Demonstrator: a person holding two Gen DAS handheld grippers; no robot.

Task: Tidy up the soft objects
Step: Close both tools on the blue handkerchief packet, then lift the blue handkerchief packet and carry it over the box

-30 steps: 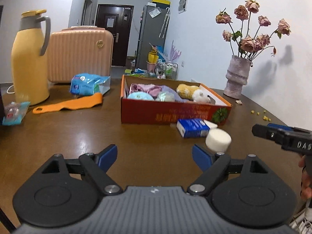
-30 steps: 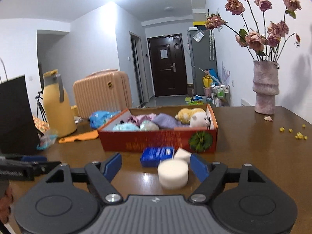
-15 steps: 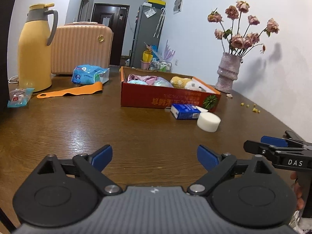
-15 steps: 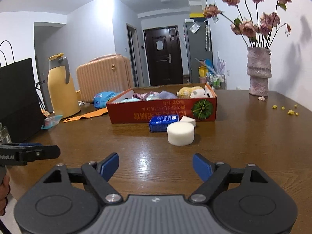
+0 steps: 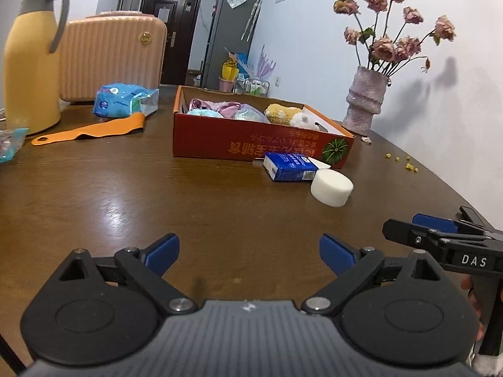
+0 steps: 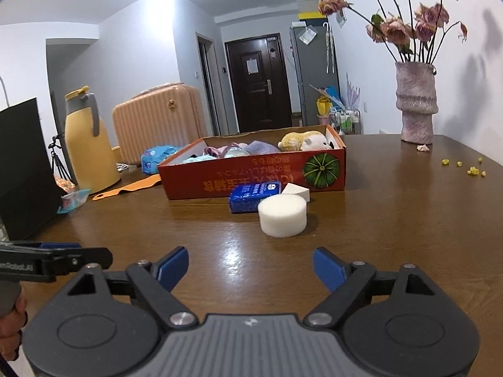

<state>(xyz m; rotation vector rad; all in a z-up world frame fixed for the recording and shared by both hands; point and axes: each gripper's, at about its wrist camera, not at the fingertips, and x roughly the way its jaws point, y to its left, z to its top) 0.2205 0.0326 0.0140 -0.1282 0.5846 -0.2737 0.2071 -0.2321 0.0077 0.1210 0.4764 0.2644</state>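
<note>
The left gripper (image 5: pixel 249 254) is holding its blue fingers (image 5: pixel 163 253) spread wide over bare wooden table (image 5: pixel 125 194), gripping nothing; the right gripper (image 6: pixel 251 268) is likewise standing released, its pads (image 6: pixel 328 268) apart and empty, well short of the round white sponge (image 6: pixel 282 215). That sponge is sitting just in front of a blue tissue pack (image 6: pixel 253 195); a white wedge (image 6: pixel 297 192) is peeking out behind it, mostly hidden. The orange cardboard box (image 6: pixel 251 177) is standing behind them, its plush toys (image 6: pixel 301 141) and soft bundles only partly showing above the wall. The hand (image 6: pixel 11 330) carrying the left gripper is being cut off at the frame edge.
</note>
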